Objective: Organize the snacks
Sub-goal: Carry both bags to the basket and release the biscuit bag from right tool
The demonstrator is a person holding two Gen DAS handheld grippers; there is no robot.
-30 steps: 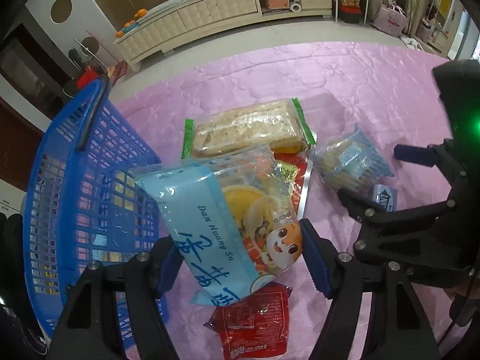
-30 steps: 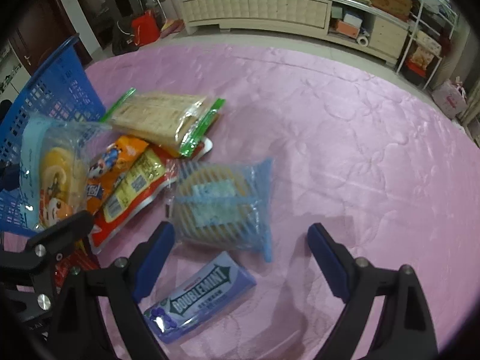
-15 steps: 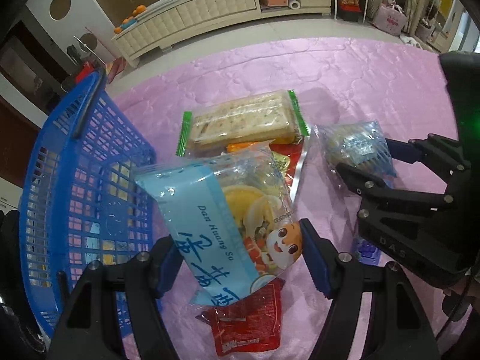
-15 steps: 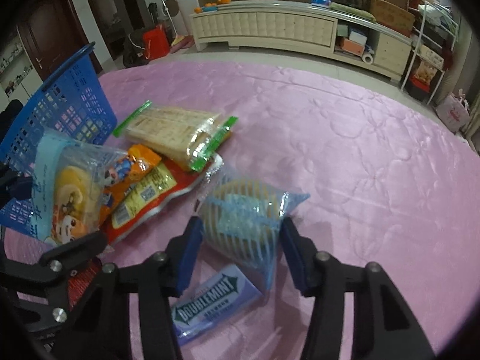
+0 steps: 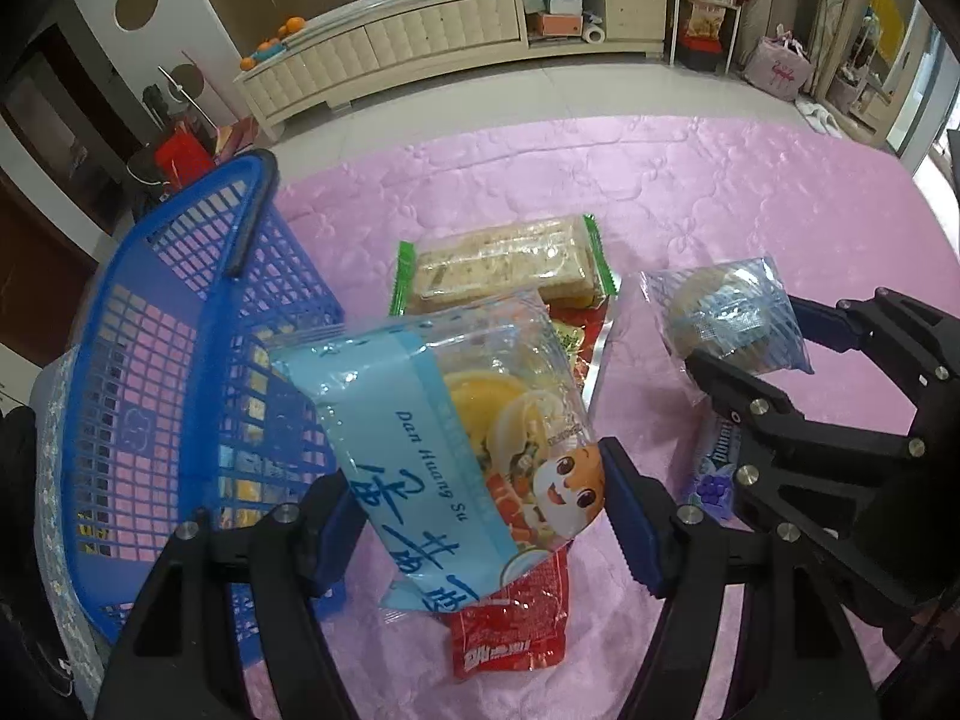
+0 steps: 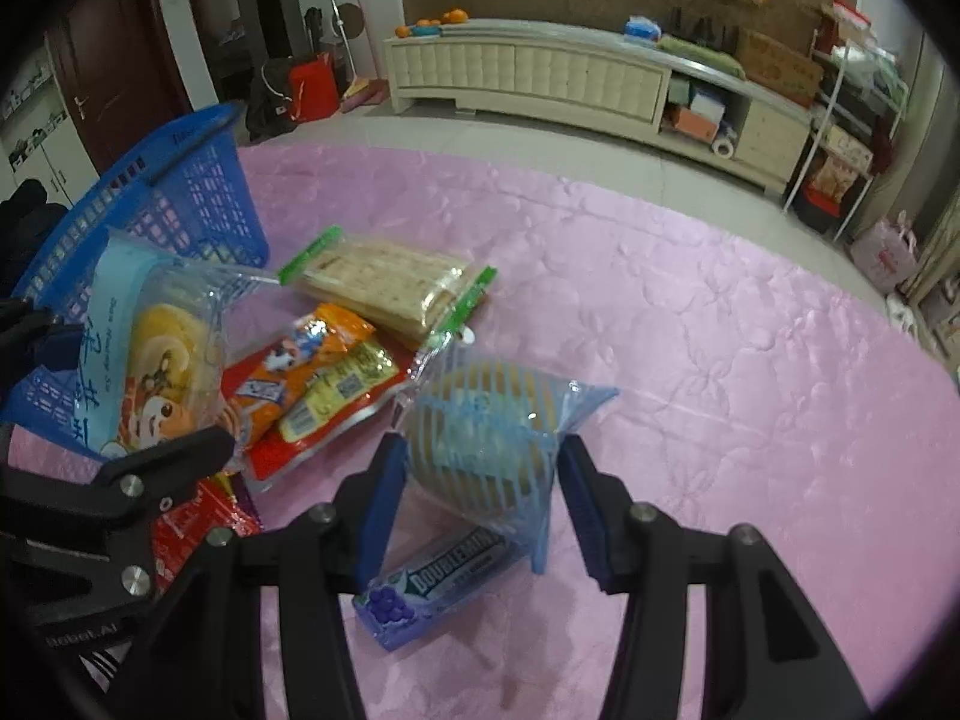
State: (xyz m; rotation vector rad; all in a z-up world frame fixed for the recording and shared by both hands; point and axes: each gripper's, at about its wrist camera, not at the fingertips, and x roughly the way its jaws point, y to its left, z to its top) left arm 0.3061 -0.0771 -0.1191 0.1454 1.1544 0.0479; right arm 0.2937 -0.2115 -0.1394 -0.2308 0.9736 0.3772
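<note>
My left gripper (image 5: 480,510) is shut on a light blue egg-roll snack bag (image 5: 432,420), held tilted beside the blue basket (image 5: 180,312). To its right, my right gripper (image 5: 750,339) is shut on a clear blue-striped bag (image 5: 720,312) with a round cake inside. In the right wrist view that striped bag (image 6: 486,420) sits between the blue pads of the right gripper (image 6: 483,486), raised above a Doublemint gum pack (image 6: 438,588). The left gripper (image 6: 132,387) and its bag (image 6: 150,348) show at the left, in front of the basket (image 6: 198,204).
On the pink quilted cloth (image 5: 690,192) lie a green-ended cracker pack (image 5: 504,267), orange and red snack packs (image 6: 312,378), a red packet (image 5: 510,624) under the held bag, and the gum (image 5: 717,468). A cream cabinet (image 6: 540,78) stands beyond the cloth's far edge.
The right gripper's jaws closed on the striped bag, which lay on the cloth, and raised it. The left gripper rose a little with its blue bag still held.
</note>
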